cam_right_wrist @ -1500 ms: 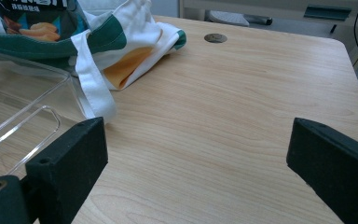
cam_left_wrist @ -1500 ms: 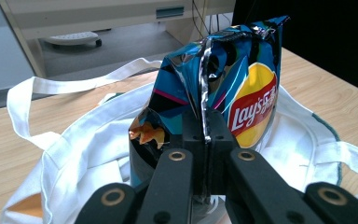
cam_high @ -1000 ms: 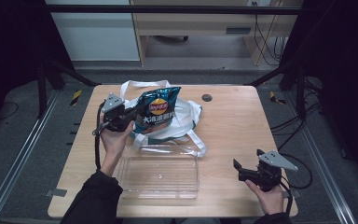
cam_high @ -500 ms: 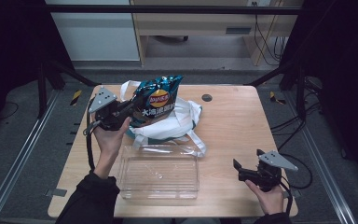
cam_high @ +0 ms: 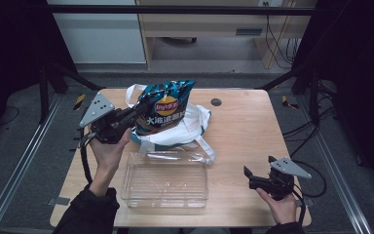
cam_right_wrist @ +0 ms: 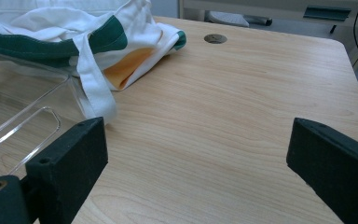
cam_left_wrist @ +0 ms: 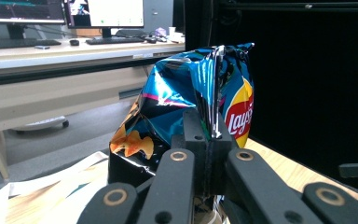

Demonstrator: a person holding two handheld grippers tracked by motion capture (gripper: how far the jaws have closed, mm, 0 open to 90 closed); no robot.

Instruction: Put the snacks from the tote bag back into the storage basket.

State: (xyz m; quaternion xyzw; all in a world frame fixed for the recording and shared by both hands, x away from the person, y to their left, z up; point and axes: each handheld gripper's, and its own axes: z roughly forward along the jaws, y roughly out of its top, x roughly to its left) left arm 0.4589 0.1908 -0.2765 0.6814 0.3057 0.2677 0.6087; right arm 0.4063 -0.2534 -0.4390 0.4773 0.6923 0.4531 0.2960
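Note:
A blue Lay's chip bag (cam_high: pixel 165 105) hangs in the air above a white cloth bag with green trim (cam_high: pixel 190 127). My left gripper (cam_high: pixel 132 115) is shut on the chip bag's left edge; in the left gripper view its jaws pinch the bag's seam (cam_left_wrist: pixel 213 135) with the chip bag (cam_left_wrist: pixel 182 102) rising above them. A clear plastic tray (cam_high: pixel 165 179) lies on the table in front of the cloth bag. My right gripper (cam_high: pixel 251 178) stands open low over the table's front right, with bare wood between its jaws (cam_right_wrist: pixel 196 140). The cloth bag (cam_right_wrist: pixel 93 42) and tray corner (cam_right_wrist: pixel 23 116) lie ahead of it.
The wooden table (cam_high: pixel 253 131) has a small round hole (cam_high: pixel 216 102) at the back. A desk with monitors and a keyboard (cam_left_wrist: pixel 116 41) stands beyond the table. Dark frame posts flank both sides.
My left gripper has lifted the chip bag up and slightly left, out of the cloth bag. The right gripper has stayed in place.

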